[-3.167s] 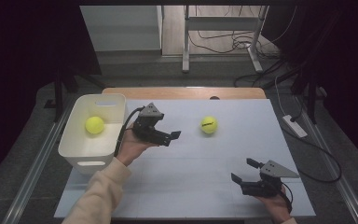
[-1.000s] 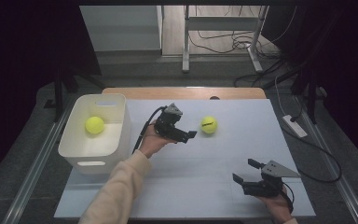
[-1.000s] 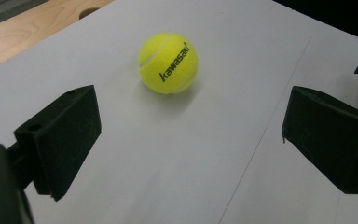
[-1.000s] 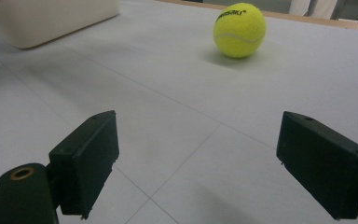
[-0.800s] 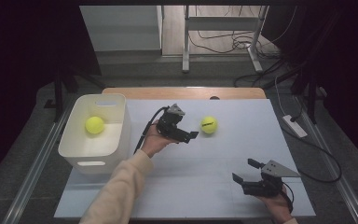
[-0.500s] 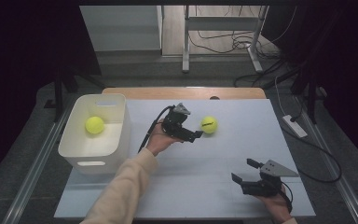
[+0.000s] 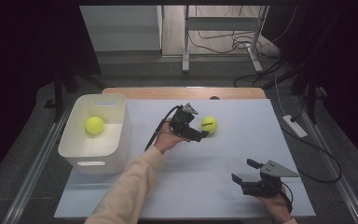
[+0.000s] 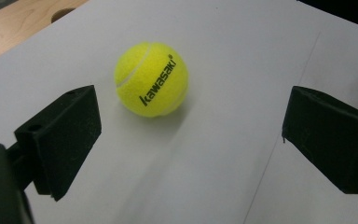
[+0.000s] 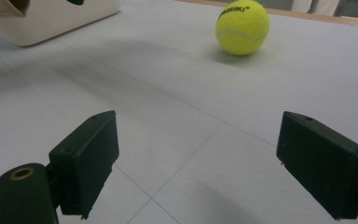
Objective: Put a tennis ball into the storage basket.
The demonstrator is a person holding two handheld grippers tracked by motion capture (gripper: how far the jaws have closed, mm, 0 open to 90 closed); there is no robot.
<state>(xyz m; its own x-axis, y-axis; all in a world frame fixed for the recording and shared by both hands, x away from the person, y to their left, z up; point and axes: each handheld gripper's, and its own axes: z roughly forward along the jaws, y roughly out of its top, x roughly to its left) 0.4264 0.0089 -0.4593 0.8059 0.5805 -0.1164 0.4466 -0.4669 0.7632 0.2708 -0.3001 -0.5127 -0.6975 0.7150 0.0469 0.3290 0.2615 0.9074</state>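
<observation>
Two balls up high: one in bin, other before released left tool.

Yellow tennis ball with black lettering, white bin, black tongs.

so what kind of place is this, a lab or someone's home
Most likely a lab or recording setup, not a home. A bare work table holds just a tennis ball and a white bin, loose cables run across the floor behind, and dark curtains close in the sides.
</observation>
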